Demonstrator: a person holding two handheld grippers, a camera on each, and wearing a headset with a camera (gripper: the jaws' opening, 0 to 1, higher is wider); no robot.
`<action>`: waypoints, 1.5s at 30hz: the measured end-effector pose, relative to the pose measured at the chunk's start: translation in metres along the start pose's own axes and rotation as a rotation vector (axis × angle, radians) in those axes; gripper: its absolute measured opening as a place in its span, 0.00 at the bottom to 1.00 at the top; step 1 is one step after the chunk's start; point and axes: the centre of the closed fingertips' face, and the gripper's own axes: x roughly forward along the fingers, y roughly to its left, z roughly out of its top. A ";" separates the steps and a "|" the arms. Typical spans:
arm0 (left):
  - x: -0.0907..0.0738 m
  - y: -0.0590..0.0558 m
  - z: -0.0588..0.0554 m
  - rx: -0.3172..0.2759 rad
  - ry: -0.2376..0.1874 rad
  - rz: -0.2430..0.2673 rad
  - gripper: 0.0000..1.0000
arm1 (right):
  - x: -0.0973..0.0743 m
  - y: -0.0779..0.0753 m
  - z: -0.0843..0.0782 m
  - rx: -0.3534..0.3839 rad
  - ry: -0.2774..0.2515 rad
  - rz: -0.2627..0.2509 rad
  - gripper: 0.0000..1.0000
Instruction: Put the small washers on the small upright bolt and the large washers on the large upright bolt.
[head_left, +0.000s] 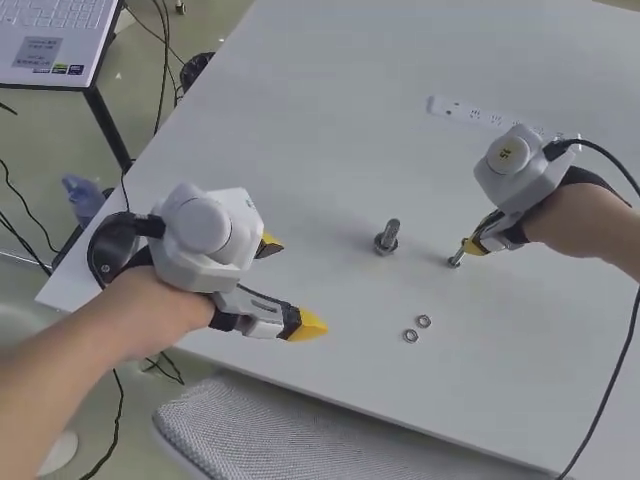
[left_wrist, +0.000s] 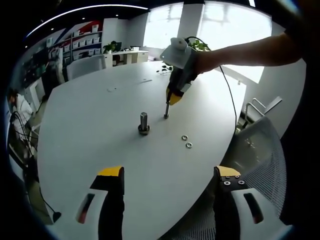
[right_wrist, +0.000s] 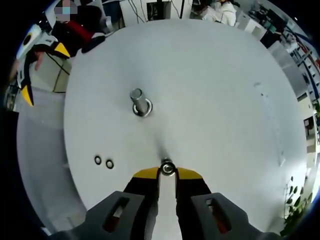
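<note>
The large upright bolt (head_left: 387, 238) (left_wrist: 144, 123) (right_wrist: 140, 102) stands mid-table on its wide base. To its right the thin small bolt (head_left: 455, 260) (left_wrist: 166, 112) (right_wrist: 167, 167) stands upright, and my right gripper (head_left: 472, 247) (right_wrist: 167, 174) is shut on it from above. Two small washers (head_left: 417, 328) (left_wrist: 187, 141) (right_wrist: 103, 162) lie flat side by side in front of the bolts. Over the table's near left edge my left gripper (head_left: 290, 285) (left_wrist: 170, 172) is held open, its yellow-tipped jaws wide apart with nothing between them.
The white table (head_left: 330, 120) has its near edge running beneath my left gripper. A grey mesh chair (head_left: 250, 430) stands just below that edge. A white power strip (head_left: 470, 112) lies at the far right. A laptop (head_left: 50, 40) sits on a side table at far left.
</note>
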 end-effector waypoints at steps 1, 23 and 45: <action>0.000 0.000 0.000 0.000 0.000 0.000 0.72 | 0.000 0.000 0.000 0.000 0.000 0.000 0.11; 0.001 0.004 -0.007 -0.017 0.010 0.000 0.71 | 0.018 0.004 -0.002 -0.038 0.027 -0.005 0.11; 0.000 0.014 -0.016 -0.034 0.035 0.001 0.71 | 0.039 0.004 -0.007 -0.037 0.065 0.011 0.11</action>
